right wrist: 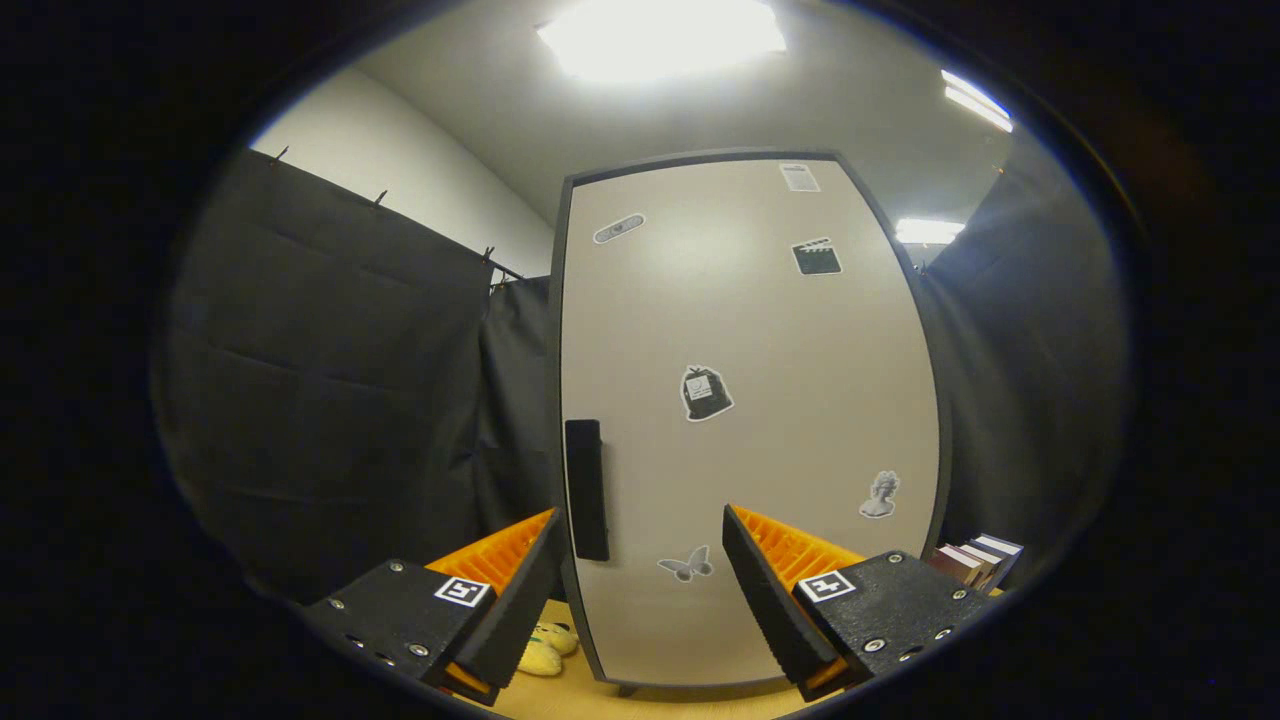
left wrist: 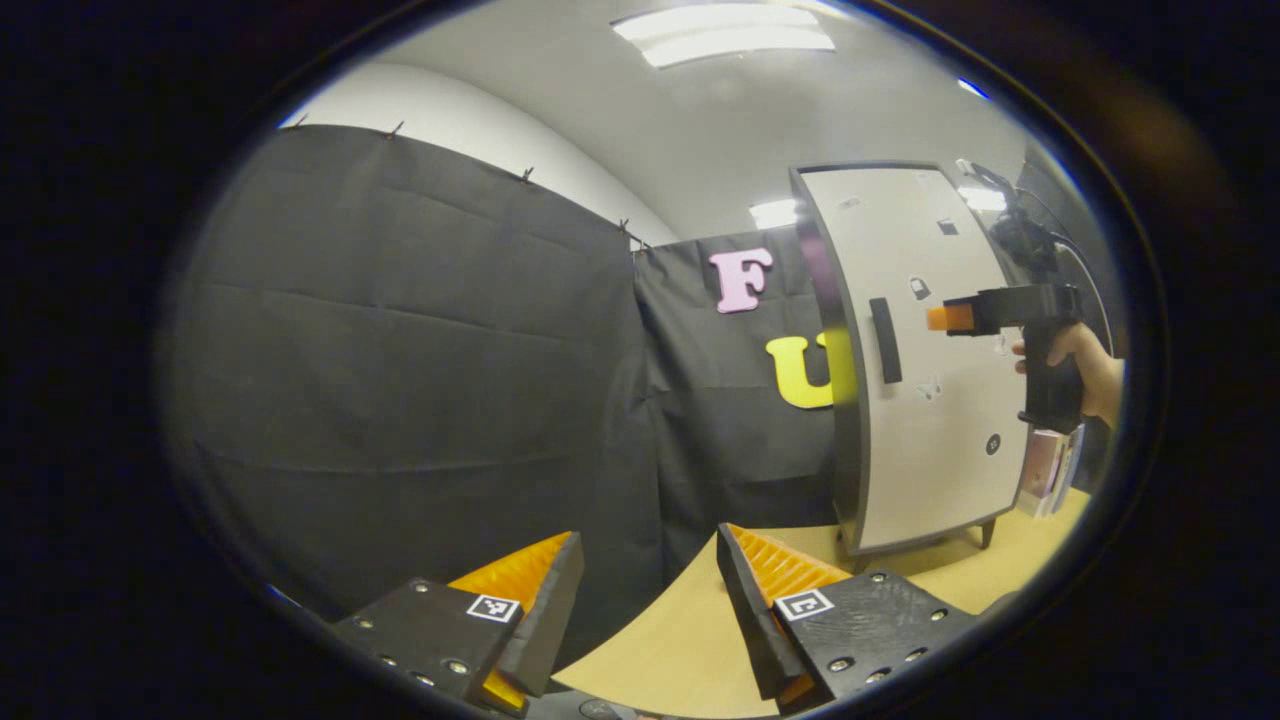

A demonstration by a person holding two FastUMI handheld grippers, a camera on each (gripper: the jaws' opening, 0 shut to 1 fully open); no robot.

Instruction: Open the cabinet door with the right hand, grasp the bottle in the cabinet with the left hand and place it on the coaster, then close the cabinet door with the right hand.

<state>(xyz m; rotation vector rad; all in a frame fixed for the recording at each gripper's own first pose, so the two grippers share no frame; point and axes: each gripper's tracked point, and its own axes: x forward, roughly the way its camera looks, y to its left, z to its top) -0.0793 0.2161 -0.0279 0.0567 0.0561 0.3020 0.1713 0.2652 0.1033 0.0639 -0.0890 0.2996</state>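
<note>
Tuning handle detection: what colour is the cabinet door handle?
Black handle on a pale beige door; clearest in right gripper view.

Left tool, right tool: black finger mounts, silver screws, square black-white marker tags, ribbed pads.

We see left gripper open over the table; cabinet door shut, right gripper just off its handle.
</note>
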